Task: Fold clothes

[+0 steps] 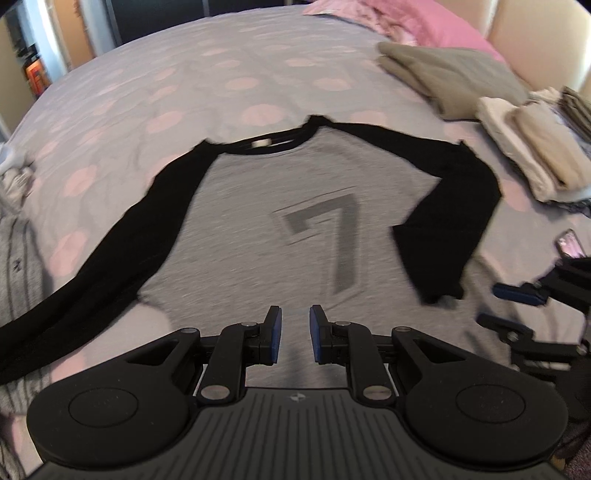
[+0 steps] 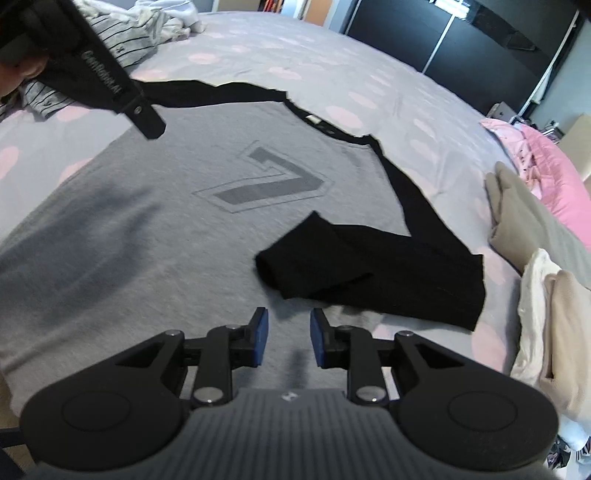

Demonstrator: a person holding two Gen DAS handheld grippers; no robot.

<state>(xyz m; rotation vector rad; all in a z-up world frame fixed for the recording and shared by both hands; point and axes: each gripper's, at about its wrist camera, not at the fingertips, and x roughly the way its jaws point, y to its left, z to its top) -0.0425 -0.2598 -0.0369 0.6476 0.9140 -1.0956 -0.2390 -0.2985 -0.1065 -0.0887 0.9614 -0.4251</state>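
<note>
A grey shirt (image 1: 251, 221) with black long sleeves and a dark "7" lies flat, front up, on the bed; it also shows in the right wrist view (image 2: 147, 229). Its right sleeve (image 1: 450, 229) is folded in over the body, also seen in the right wrist view (image 2: 373, 269). The left sleeve (image 1: 96, 266) lies stretched out to the side. My left gripper (image 1: 295, 326) is open and empty above the shirt's hem. My right gripper (image 2: 286, 330) is open and empty just short of the folded sleeve's cuff; it shows at the right edge of the left wrist view (image 1: 513, 306).
The bed cover (image 1: 184, 74) is grey with pink dots. Folded beige and cream clothes (image 1: 517, 140) are stacked at the right, next to a pink pillow (image 2: 546, 166). Unfolded striped clothes (image 2: 122, 33) lie at the left. A phone (image 1: 570, 243) lies near the right edge.
</note>
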